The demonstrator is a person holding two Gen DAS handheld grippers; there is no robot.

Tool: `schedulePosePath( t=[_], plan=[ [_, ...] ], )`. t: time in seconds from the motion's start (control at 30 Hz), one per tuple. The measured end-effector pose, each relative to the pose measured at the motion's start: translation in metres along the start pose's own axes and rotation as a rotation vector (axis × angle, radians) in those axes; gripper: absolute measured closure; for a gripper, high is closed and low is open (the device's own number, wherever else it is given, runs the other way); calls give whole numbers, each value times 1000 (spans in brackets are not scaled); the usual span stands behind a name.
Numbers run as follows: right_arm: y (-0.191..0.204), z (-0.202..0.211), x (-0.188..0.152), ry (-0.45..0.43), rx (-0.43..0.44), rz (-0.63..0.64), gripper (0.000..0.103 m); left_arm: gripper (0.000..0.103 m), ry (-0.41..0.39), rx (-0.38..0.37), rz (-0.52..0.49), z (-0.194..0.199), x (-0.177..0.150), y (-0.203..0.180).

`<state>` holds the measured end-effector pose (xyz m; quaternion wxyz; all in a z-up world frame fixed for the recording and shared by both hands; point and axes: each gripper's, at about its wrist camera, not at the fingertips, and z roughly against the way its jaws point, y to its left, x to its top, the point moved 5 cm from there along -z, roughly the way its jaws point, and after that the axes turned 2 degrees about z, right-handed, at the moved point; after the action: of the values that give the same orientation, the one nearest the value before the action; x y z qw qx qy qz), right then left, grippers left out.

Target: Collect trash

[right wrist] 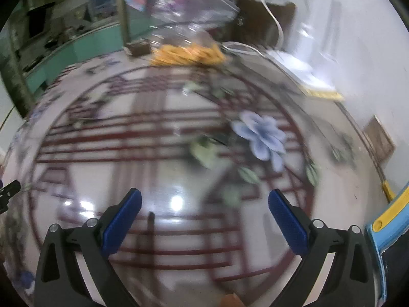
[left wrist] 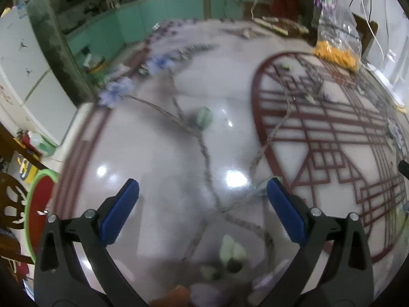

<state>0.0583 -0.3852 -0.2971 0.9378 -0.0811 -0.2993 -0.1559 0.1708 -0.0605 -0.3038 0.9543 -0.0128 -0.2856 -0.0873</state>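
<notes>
Both grippers, left (left wrist: pixel 203 192) and right (right wrist: pixel 204 202), hover wide open and empty; the clear bag (right wrist: pixel 189 51) of orange scraps lies far ahead, nearer the right.

My left wrist camera looks forward and down over the glossy patterned worktop (left wrist: pixel 158 153), close above it. My right wrist camera sits to its right, equally near. Both share the red lattice circle (left wrist: pixel 332 133) and the clear bag of yellow snacks (right wrist: pixel 186 51).

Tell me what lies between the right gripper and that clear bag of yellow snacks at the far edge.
In the right wrist view, only bare glossy tabletop with its printed red lattice and flowers lies between the open right gripper and the clear bag of yellow snacks.
</notes>
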Motion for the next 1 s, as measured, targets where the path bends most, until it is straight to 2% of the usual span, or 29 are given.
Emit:
schedulePosePath(
  t=[0.07,0.13,1.0],
  plan=[
    [-7,-8,-5,21,-3,-4,7,4,-20,-34,28,-6,0,-3],
    [-11,-14,-9,32,25,-26,7,4,-44,-20,38,-9,0,-5],
    [-13,-13,-9,24,17,-46,6,4,-41,-17,44,-11,3,-5]
  ],
)
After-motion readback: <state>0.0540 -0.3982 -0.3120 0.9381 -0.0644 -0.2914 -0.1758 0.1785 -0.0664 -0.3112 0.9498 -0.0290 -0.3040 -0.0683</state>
